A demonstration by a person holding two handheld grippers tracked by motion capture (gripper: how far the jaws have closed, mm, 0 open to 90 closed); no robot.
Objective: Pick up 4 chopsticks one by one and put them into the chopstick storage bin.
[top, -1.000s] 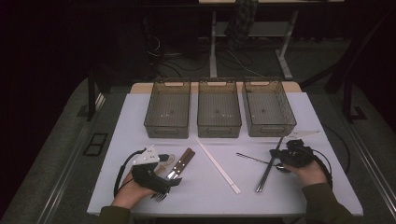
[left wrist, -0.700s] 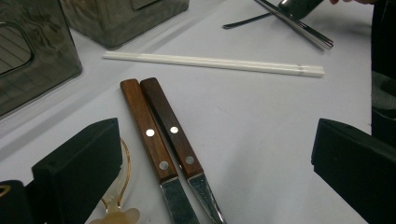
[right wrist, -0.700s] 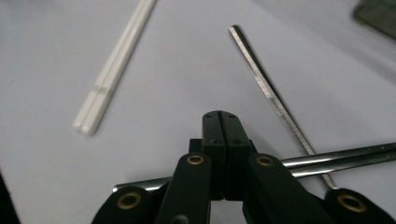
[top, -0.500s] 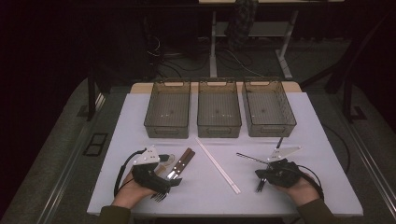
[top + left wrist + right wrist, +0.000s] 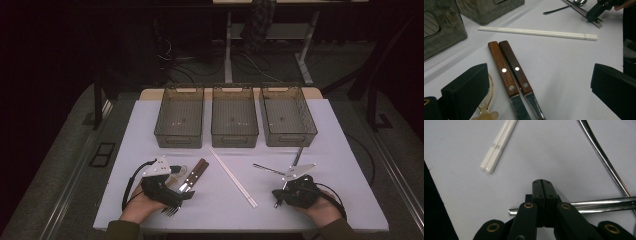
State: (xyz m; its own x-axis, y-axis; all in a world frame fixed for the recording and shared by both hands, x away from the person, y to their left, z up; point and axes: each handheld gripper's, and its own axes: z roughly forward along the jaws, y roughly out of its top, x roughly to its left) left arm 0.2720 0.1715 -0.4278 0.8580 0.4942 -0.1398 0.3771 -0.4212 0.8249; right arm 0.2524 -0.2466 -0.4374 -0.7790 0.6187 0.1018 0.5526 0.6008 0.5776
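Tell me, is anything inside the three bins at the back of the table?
No, all three bins show bare floors, and the cutlery lies on the table in front of them.

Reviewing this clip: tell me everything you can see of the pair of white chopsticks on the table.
The pair of white chopsticks lies flat on the white table, two slim, smooth, plastic-looking sticks side by side and touching along their length. They run diagonally, from in front of the middle smoky translucent bin toward the person's edge. The rounded ends sit level, with faint grey markings just behind them. Nothing else touches them; they lie between the two wooden-handled knives and the metal chopsticks.
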